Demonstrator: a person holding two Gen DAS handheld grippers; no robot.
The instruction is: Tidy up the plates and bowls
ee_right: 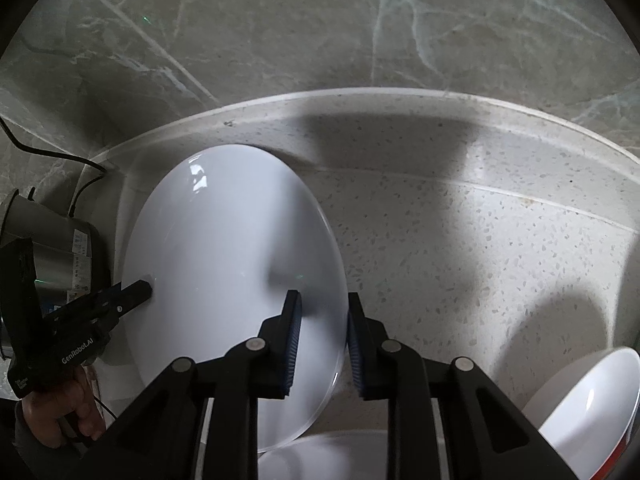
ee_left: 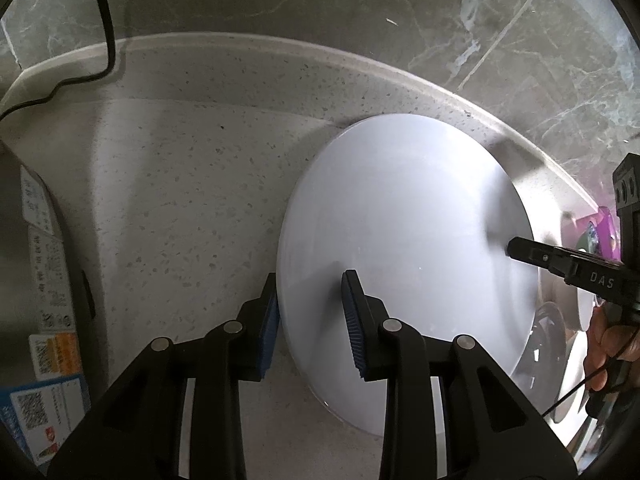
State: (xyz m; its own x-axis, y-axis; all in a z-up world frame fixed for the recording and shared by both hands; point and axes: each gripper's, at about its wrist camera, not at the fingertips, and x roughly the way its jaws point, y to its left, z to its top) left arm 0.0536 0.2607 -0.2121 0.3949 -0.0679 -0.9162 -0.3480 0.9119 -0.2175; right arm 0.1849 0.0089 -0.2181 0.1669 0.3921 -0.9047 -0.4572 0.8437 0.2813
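A large white plate (ee_left: pixel 404 256) is held above the speckled counter, one gripper on each side of it. My left gripper (ee_left: pixel 312 320) straddles the plate's left rim with a blue pad on each face, its jaws not closed tight. My right gripper (ee_right: pixel 322 344) straddles the right rim of the same plate (ee_right: pixel 224 280) in the same way. Each gripper shows in the other's view, the right gripper (ee_left: pixel 516 248) at the plate's far edge and the left gripper (ee_right: pixel 140 292) likewise. A white bowl (ee_right: pixel 592 412) with a red band sits at lower right.
A steel kettle (ee_right: pixel 52 248) with labels and a black cord (ee_left: pixel 108 32) stands to the left. A grey marble wall (ee_right: pixel 320 28) backs the counter (ee_right: pixel 480 240). More white dishes (ee_left: pixel 560 344) and a purple object (ee_left: pixel 604 232) lie to the right. Another white dish (ee_right: pixel 320 456) lies below the plate.
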